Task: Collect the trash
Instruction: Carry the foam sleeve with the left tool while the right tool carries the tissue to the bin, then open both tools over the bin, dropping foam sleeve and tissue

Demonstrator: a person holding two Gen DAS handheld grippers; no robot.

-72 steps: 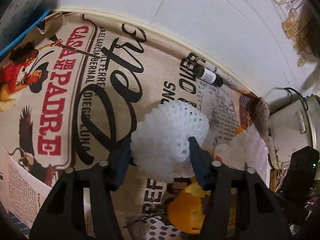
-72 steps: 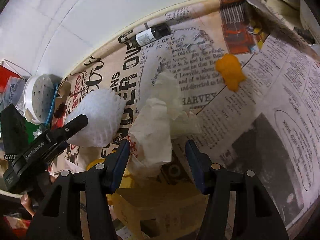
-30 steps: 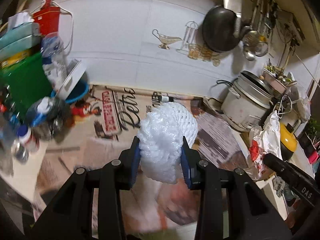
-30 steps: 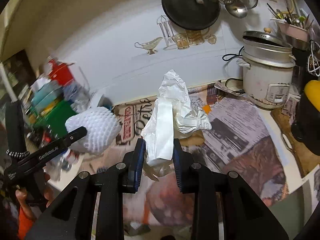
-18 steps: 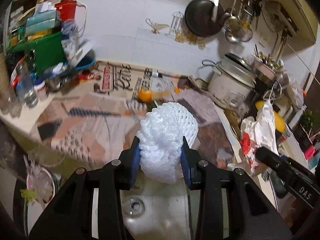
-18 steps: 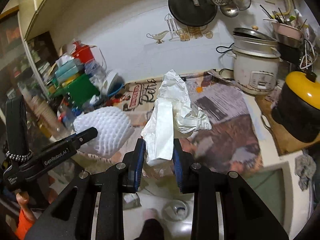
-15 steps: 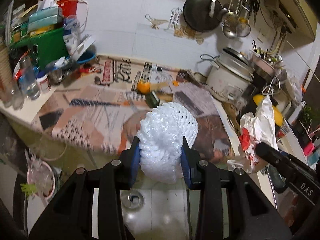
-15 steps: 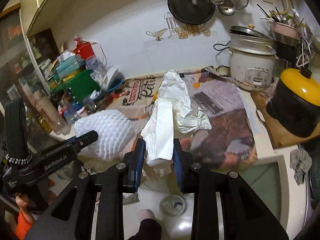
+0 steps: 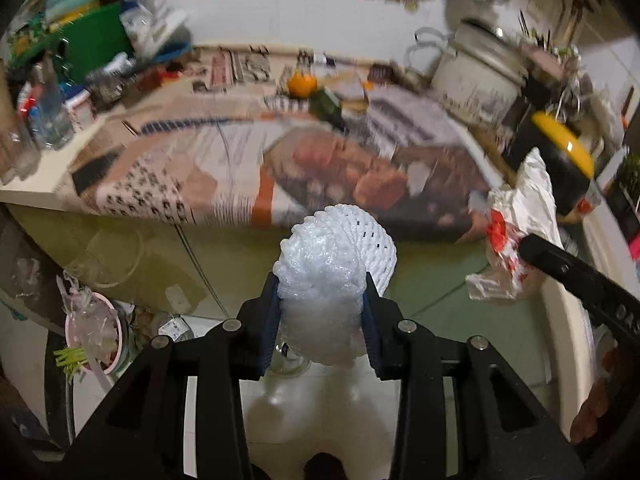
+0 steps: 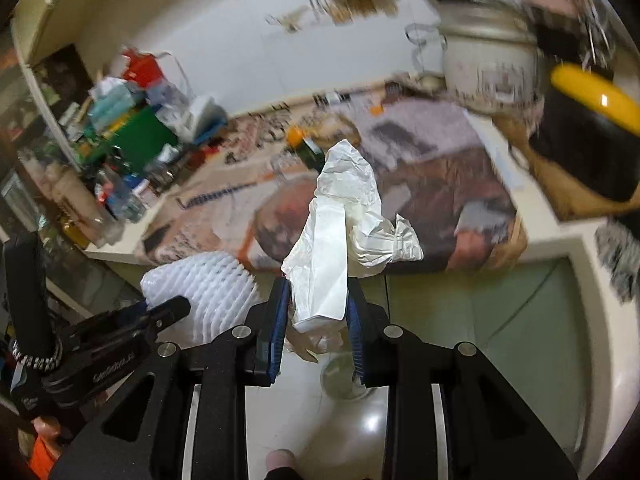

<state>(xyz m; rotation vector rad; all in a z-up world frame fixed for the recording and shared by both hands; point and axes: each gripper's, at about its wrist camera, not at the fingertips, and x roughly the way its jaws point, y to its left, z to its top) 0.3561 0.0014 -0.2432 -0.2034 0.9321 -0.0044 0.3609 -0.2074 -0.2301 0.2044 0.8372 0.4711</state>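
Above the pale floor (image 9: 320, 408), in front of the bench's front edge, the left hand-held gripper (image 9: 320, 308) holds a white foam net (image 9: 336, 276) tight between its blue pads. Beside it, the right hand-held gripper (image 10: 318, 312) is closed on a crumpled white wrapper (image 10: 336, 236). On the bench (image 9: 224, 168), covered with printed paper, an orange (image 9: 303, 85) lies near the back edge and a rice cooker (image 9: 476, 76) stands at the right end. A pink bin (image 9: 94, 336) with a plastic bag stands on the floor, low at the left.
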